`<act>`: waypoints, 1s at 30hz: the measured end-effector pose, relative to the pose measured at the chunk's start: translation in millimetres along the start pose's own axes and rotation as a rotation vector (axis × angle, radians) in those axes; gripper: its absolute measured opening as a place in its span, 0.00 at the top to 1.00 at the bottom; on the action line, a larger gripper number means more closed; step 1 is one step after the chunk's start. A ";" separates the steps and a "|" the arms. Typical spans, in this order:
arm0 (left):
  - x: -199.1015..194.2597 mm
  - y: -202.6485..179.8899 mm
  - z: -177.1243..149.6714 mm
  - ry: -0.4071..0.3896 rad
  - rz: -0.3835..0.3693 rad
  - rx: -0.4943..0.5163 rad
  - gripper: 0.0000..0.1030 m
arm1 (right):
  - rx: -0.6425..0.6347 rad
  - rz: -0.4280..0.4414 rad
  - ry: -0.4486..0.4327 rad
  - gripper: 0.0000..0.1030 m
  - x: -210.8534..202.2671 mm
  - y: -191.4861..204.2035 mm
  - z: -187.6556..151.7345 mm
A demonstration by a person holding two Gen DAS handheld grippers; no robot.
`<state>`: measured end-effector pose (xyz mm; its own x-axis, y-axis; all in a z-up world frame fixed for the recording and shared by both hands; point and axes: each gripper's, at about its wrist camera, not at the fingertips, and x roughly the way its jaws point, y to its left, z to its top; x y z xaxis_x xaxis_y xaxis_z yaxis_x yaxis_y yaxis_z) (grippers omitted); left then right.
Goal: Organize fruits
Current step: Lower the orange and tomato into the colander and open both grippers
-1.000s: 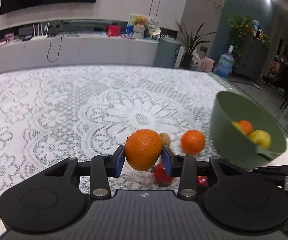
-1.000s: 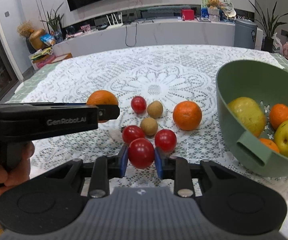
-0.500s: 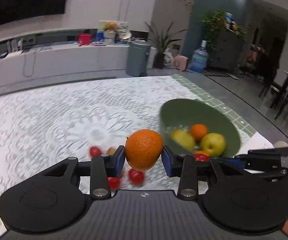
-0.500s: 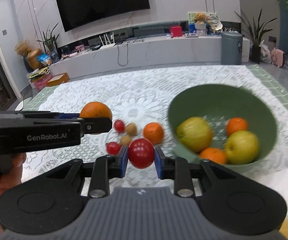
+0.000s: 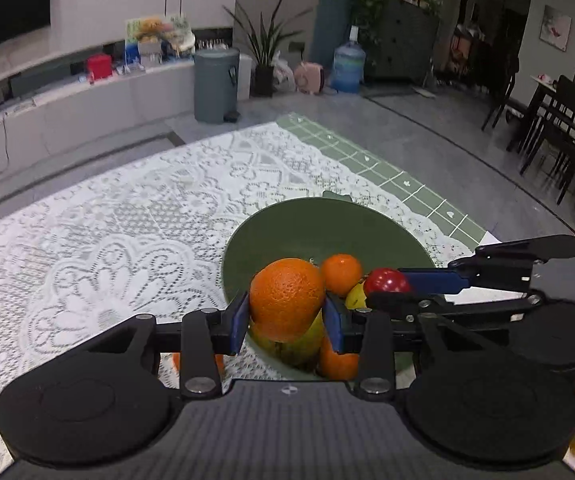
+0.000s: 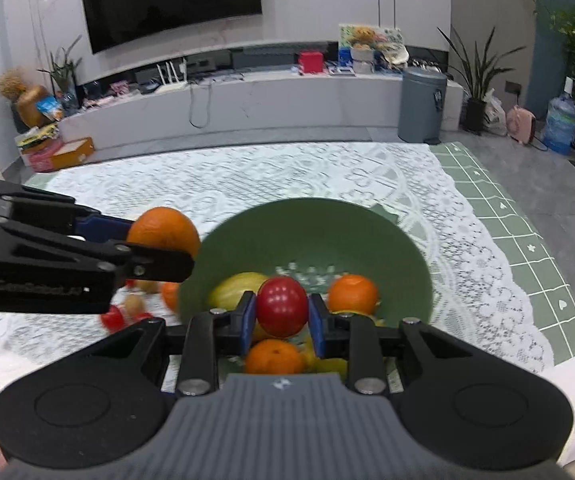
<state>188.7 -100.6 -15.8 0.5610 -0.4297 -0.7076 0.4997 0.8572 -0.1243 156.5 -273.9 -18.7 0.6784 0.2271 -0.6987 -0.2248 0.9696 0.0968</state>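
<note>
Left gripper (image 5: 285, 317) closed on a large orange (image 5: 286, 304), low in the centre of the left view, held above the near rim of a green bowl (image 5: 327, 224). Right gripper (image 6: 281, 320) clamped on a red tomato (image 6: 282, 312), centre of the right view, over the same bowl. Inside the bowl: small oranges (image 6: 352, 293) and yellow-green fruit (image 6: 235, 290). At lower left of the right view, blurred small red and brown fruits (image 6: 127, 312) on a white lace tablecloth (image 6: 287, 176).
</note>
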 end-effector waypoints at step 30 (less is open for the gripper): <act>126.1 -12.4 36.7 0.281 0.016 0.166 0.57 | -0.119 -0.013 0.134 0.74 89.2 -11.1 7.0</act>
<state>277.4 -175.8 -78.0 0.3772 -0.3013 -0.8758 0.6057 0.7956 -0.0129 224.4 -263.8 -77.1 0.5843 0.1925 -0.7884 -0.3028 0.9530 0.0083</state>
